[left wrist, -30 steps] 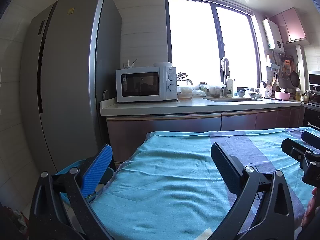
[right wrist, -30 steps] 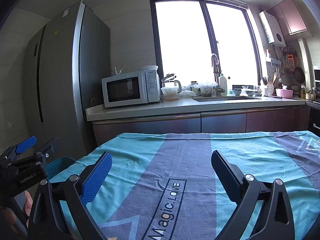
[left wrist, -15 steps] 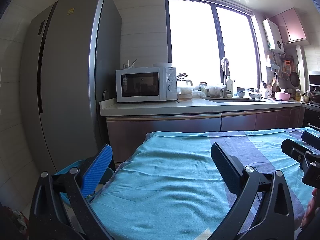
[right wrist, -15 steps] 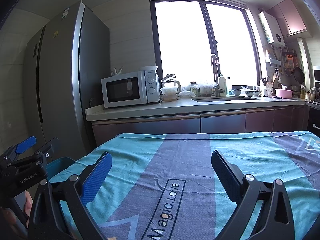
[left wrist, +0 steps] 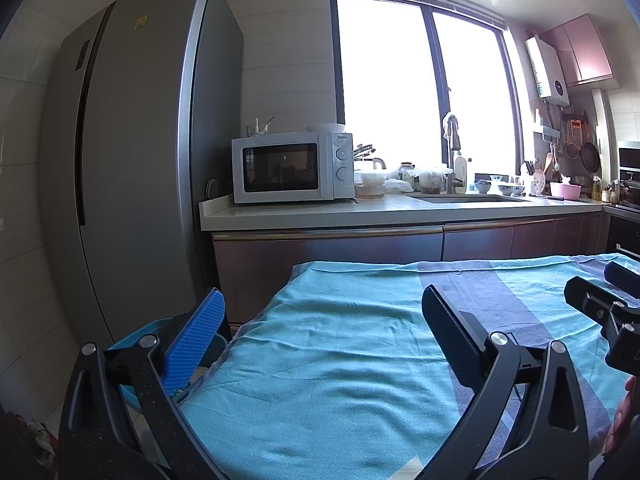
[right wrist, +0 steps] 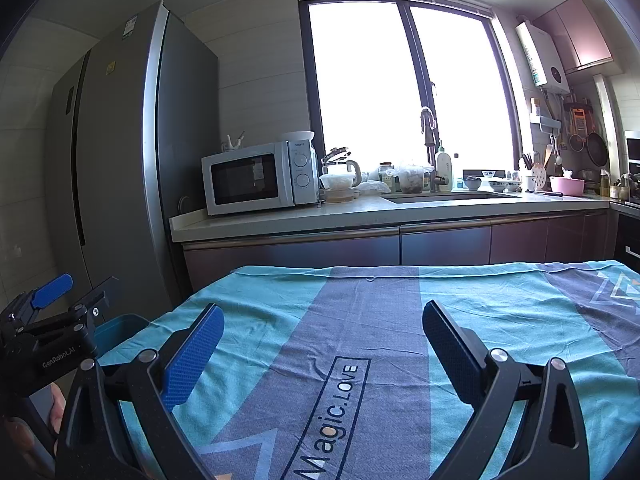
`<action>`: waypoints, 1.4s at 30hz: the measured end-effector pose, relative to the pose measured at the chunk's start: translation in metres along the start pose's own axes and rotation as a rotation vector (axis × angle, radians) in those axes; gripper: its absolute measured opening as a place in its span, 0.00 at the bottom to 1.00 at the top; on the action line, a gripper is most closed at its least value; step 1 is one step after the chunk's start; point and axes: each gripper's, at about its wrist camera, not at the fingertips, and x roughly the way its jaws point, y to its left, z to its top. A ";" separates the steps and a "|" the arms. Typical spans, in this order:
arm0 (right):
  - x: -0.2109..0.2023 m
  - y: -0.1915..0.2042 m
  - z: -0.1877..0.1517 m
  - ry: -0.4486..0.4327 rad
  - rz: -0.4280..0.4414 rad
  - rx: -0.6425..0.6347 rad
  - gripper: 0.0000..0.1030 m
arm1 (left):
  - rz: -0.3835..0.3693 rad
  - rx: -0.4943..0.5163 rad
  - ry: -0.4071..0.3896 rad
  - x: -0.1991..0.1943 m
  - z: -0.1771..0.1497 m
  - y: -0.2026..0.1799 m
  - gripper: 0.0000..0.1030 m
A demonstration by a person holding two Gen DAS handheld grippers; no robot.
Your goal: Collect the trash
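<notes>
— Looking over the table (right wrist: pixel 500 304), what covers it?

— A teal cloth (left wrist: pixel 340 360) with a grey band down the middle; in the right wrist view the band carries the words "Magic.LOVE" in a dark frame. The cloth lies smooth, with a few soft creases.

— And the grippers?

— The left gripper (left wrist: pixel 322 316) hangs over the table's left edge, fingers spread wide apart, nothing between them. The right gripper (right wrist: pixel 322 334) hangs over the grey band, fingers just as wide apart and empty. Each shows at the edge of the other's view.

— Where does the trash go?

— A blue bin (left wrist: pixel 156 330) stands on the floor just beside the table's left edge, partly hidden behind the left gripper's blue pad; something lies inside, too hidden to tell what. Something crumpled also lies on the floor at the lower left corner of the left wrist view.

— The room?

— A kitchen. A tall grey fridge (right wrist: pixel 120 160) on the left, a white microwave (left wrist: pixel 292 168) on the pale counter (right wrist: pixel 360 212), a sink (right wrist: pixel 448 197) under a bright window (left wrist: pixel 420 88), pans hanging at far right.
</notes>
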 end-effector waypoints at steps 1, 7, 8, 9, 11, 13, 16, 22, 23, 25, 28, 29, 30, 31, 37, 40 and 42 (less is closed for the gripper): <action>0.001 0.000 0.000 0.001 0.000 0.000 0.93 | 0.000 0.000 0.001 0.000 -0.001 0.000 0.95; 0.002 -0.001 -0.001 0.002 -0.003 0.001 0.93 | 0.002 0.001 0.001 0.000 -0.001 0.000 0.94; 0.002 -0.001 -0.001 0.003 -0.002 0.001 0.93 | 0.001 0.001 0.002 0.000 -0.001 -0.001 0.95; 0.002 0.000 -0.001 0.003 -0.002 0.002 0.93 | 0.001 0.002 0.003 0.000 -0.001 -0.001 0.94; 0.001 0.000 -0.001 0.000 -0.003 0.003 0.93 | 0.001 0.004 0.003 0.000 -0.002 -0.002 0.94; 0.001 -0.001 -0.001 0.001 -0.003 0.003 0.93 | 0.001 0.005 0.005 0.000 -0.003 -0.002 0.94; 0.002 -0.001 -0.001 0.000 -0.003 0.004 0.93 | 0.000 0.004 0.007 0.001 -0.002 -0.001 0.94; 0.002 -0.001 -0.001 -0.001 -0.003 0.005 0.93 | 0.000 0.005 0.008 0.001 -0.003 -0.001 0.95; 0.002 -0.001 -0.001 -0.002 -0.003 0.005 0.93 | 0.000 0.004 0.008 0.001 -0.002 -0.001 0.94; 0.002 -0.001 -0.001 0.000 -0.004 0.004 0.93 | 0.000 0.006 0.011 0.002 -0.002 -0.002 0.94; 0.002 -0.001 -0.001 0.000 -0.004 0.004 0.93 | -0.001 0.005 0.012 0.002 -0.002 -0.002 0.94; 0.002 -0.002 -0.001 0.000 -0.004 0.004 0.93 | -0.001 0.006 0.011 0.002 -0.002 -0.002 0.94; 0.001 -0.002 -0.001 0.000 -0.004 0.005 0.93 | -0.002 0.007 0.011 0.002 -0.002 -0.002 0.94; 0.002 -0.002 -0.001 -0.001 -0.004 0.005 0.93 | -0.002 0.007 0.012 0.002 -0.003 -0.002 0.94; 0.002 -0.002 -0.001 0.000 -0.005 0.007 0.93 | -0.003 0.008 0.012 0.003 -0.003 -0.002 0.94; 0.003 -0.002 -0.001 0.001 -0.004 0.008 0.93 | -0.002 0.007 0.010 0.003 -0.003 -0.002 0.94; 0.003 -0.002 -0.001 0.000 -0.006 0.007 0.93 | -0.003 0.008 0.010 0.004 -0.003 -0.003 0.95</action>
